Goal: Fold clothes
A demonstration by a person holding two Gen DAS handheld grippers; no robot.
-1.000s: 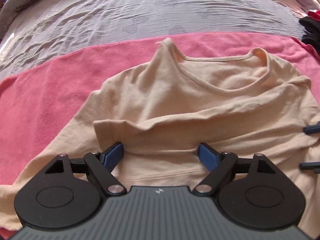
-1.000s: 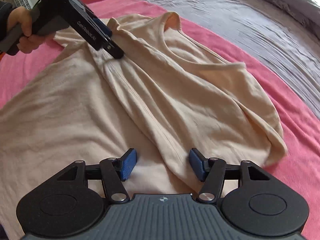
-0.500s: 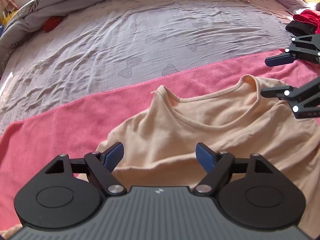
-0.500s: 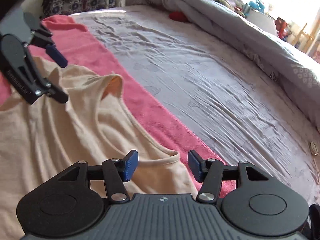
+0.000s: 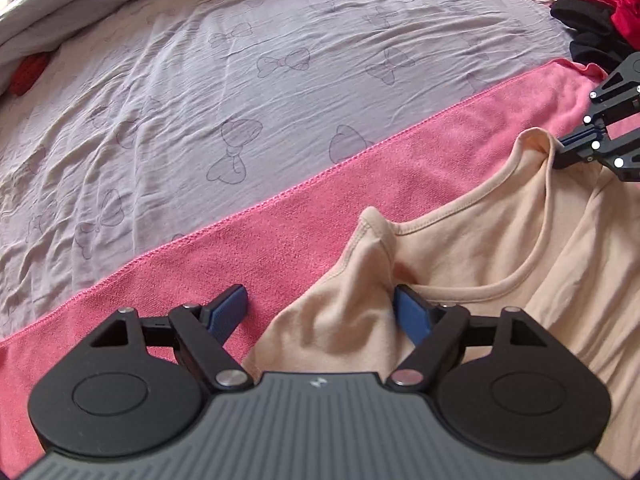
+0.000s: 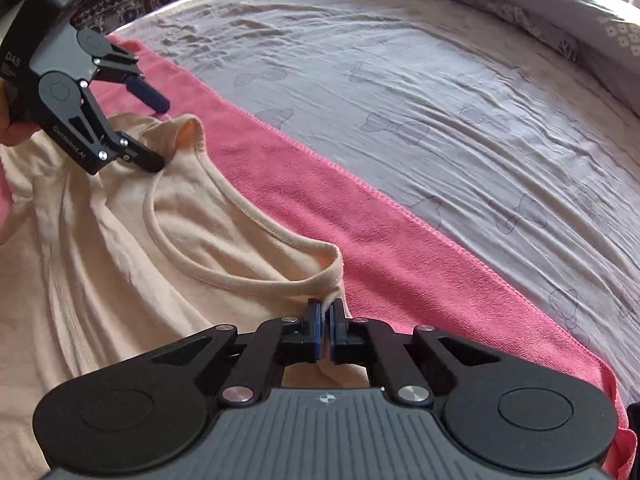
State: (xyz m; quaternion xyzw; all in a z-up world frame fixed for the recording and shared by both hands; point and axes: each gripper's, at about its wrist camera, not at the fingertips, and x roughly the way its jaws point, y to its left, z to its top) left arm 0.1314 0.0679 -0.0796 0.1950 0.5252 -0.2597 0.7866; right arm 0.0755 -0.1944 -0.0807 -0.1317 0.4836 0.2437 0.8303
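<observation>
Fingers: right gripper [image 6: 324, 322] pinching collar corner of 1 beige knit shirt [image 6: 120, 260], having just closed; left gripper [image 5: 320, 312] gaping, straddling other corner | shirt lying on 1 pink terry towel [image 5: 280, 240] | creased lilac bedsheet [image 5: 280, 80]

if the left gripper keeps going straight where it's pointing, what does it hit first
Most likely the beige shirt: its raised shoulder corner sits between the open left gripper fingers, with the pink towel beneath. Depth is uncertain.

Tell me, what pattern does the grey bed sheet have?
The sheet has faint outlined bows on pale grey-lilac; the left wrist view shows them best.
</observation>
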